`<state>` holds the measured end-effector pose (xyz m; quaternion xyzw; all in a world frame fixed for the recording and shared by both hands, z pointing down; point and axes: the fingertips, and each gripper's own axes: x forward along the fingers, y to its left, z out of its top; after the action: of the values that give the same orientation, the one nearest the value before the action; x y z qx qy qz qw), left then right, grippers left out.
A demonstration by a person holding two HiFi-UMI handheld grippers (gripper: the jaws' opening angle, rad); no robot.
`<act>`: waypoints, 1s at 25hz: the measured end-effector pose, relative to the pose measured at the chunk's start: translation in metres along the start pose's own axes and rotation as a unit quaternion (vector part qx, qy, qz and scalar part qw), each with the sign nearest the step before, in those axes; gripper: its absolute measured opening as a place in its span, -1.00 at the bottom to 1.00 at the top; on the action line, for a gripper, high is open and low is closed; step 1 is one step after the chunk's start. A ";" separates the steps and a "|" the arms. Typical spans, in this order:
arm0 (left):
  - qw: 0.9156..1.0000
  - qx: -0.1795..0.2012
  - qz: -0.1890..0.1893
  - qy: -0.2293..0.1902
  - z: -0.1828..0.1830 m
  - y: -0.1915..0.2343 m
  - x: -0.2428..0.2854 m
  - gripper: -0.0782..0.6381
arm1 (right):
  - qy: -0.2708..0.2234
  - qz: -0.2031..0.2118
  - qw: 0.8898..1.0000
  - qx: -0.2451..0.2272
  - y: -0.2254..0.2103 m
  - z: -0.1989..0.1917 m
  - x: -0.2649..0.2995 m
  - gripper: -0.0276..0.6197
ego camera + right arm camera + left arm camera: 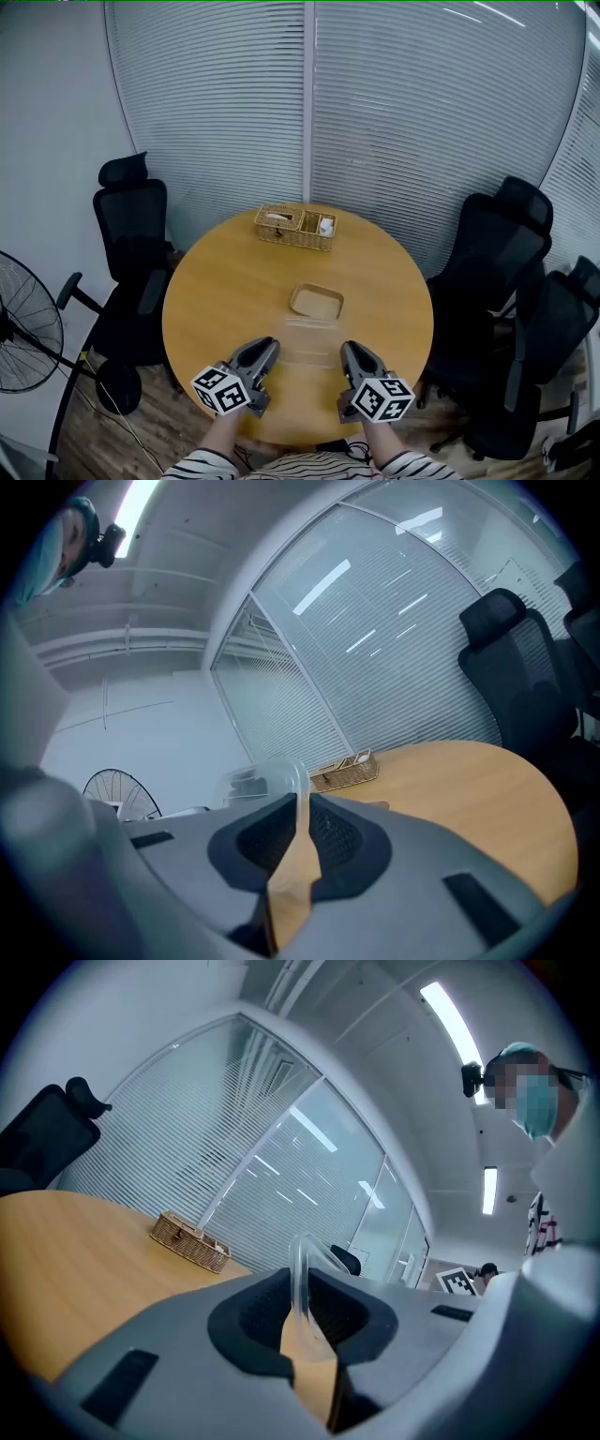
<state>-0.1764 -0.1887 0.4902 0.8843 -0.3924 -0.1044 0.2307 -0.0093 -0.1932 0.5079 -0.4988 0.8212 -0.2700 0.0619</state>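
Note:
A clear plastic lid [307, 339] hangs between my two grippers, just above the near part of the round wooden table [220, 281]. My left gripper [265, 347] is shut on the lid's left edge. The thin clear rim [300, 1265] stands up between its dark pads [258, 1312]. My right gripper [349, 351] is shut on the right edge, where the clear lid [267, 775] rises from its pads [342, 836]. A shallow tan container [316, 302] sits on the table just beyond the lid.
A wicker basket [295, 227] with small items stands at the table's far edge. Black office chairs stand at the left [131, 239] and right [492, 253]. A floor fan [23, 323] is at the far left. Blinds cover the glass wall behind.

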 end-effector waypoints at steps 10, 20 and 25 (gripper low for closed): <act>1.000 0.010 -0.001 0.001 -0.013 -0.032 -0.056 -0.57 | 0.009 -0.001 1.000 -0.007 0.034 -0.027 -0.045 -0.74; 1.000 0.017 -0.007 0.009 -0.024 -0.055 -0.089 -0.57 | 0.021 -0.011 1.000 -0.013 0.051 -0.046 -0.079 -0.75; 1.000 0.019 -0.009 0.013 -0.026 -0.059 -0.096 -0.58 | 0.027 -0.011 1.000 -0.011 0.057 -0.053 -0.087 -0.77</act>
<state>-0.1933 -0.0739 0.4836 0.8931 -0.3837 -0.0875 0.2176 -0.0310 -0.0788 0.5089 -0.5014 0.8198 -0.2751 0.0309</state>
